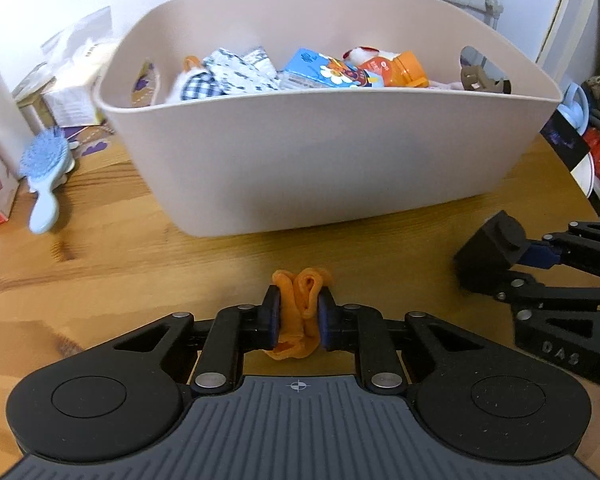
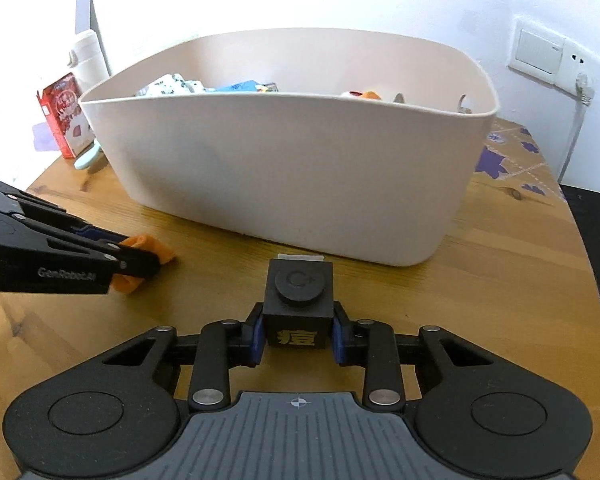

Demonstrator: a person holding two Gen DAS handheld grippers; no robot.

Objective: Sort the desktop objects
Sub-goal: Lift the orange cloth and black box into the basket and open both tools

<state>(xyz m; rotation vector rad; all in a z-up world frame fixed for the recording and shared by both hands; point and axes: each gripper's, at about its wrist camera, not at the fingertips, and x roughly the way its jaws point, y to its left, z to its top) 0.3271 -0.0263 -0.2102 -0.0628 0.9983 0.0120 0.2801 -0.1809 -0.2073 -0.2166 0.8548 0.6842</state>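
A beige plastic bin [image 1: 320, 152] stands on the wooden table, holding several packets and toys; it also shows in the right wrist view [image 2: 300, 168]. My left gripper [image 1: 299, 312] is shut on a crumpled orange cloth [image 1: 302, 300], in front of the bin; the cloth also shows in the right wrist view [image 2: 152, 246]. My right gripper [image 2: 298, 334] is shut on a black cube [image 2: 298, 300] with a round knob on top, just before the bin's near wall. The cube also shows in the left wrist view [image 1: 490, 254].
A blue hairbrush [image 1: 46, 168] lies left of the bin, next to a red and white carton [image 2: 64, 116]. A white flask [image 2: 88, 60] stands behind it. The table's rounded edge [image 2: 596, 280] runs along the right, with clutter beyond it.
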